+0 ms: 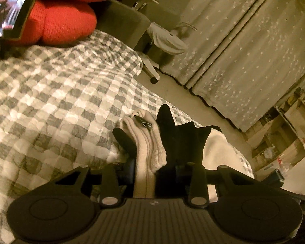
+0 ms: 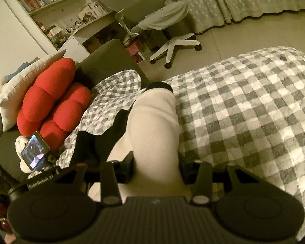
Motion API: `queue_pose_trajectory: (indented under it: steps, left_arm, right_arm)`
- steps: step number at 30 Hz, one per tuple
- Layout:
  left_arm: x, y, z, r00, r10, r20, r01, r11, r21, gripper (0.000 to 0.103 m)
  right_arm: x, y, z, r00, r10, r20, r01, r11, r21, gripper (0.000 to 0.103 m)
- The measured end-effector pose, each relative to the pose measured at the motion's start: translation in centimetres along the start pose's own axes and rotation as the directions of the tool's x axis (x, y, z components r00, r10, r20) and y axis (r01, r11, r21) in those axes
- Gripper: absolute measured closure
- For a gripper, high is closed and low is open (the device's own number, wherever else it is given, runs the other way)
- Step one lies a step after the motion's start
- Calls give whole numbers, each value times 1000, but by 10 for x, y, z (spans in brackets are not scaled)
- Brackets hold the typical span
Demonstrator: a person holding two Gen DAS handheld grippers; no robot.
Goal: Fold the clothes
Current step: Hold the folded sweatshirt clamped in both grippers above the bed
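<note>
Your left gripper [image 1: 145, 134] has its fingers [image 1: 125, 142] clamped on a bunched cream and black garment [image 1: 152, 144]. The cream folds are pinched between the two dark fingers, and black cloth rises beside and over the right one. A small dark button or tag [image 1: 143, 122] sits on the cream folds. More cream cloth hangs to the right, over the edge of the checked quilt [image 1: 57, 93] on the bed.

Your right gripper [image 2: 156, 101] holds the same garment [image 2: 154, 130]: a thick cream fold fills the gap between the fingers and drapes over them, with only one dark fingertip [image 2: 160, 85] showing above it, so they are clamped on the cloth. A black part trails off to the left over the quilt [image 2: 244, 105].

A red cushion [image 2: 50, 105] leans by the headboard, with a phone [image 2: 35, 150] just below it.
</note>
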State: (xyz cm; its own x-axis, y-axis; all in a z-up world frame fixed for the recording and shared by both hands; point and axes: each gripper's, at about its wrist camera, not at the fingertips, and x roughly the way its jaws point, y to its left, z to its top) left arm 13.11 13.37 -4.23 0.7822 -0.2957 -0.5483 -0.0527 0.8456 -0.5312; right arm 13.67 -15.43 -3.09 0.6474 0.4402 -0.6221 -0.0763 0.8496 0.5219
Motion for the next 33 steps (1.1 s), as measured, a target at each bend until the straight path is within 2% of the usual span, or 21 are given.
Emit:
queue_pose_trajectory:
  steps: [5, 14, 21, 33]
  left_arm:
    - [-6, -5, 2, 999, 28, 18, -29, 999, 32, 71]
    - [-4, -7, -1, 998, 57, 10, -58, 996, 63, 71]
    - [0, -5, -3, 998, 67, -1, -67, 995, 67, 70]
    - [4, 4, -2, 998, 53, -20, -52, 998, 30, 69]
  right_arm:
    - [1, 5, -1, 1000, 4, -1, -4, 1000, -18, 62]
    - [7, -6, -1, 999, 19, -44, -17, 999, 35, 61]
    - [12, -18, -1, 996, 47, -73, -39, 994, 100, 51]
    - [26, -35, 9, 989, 118, -94, -98, 975, 198, 43]
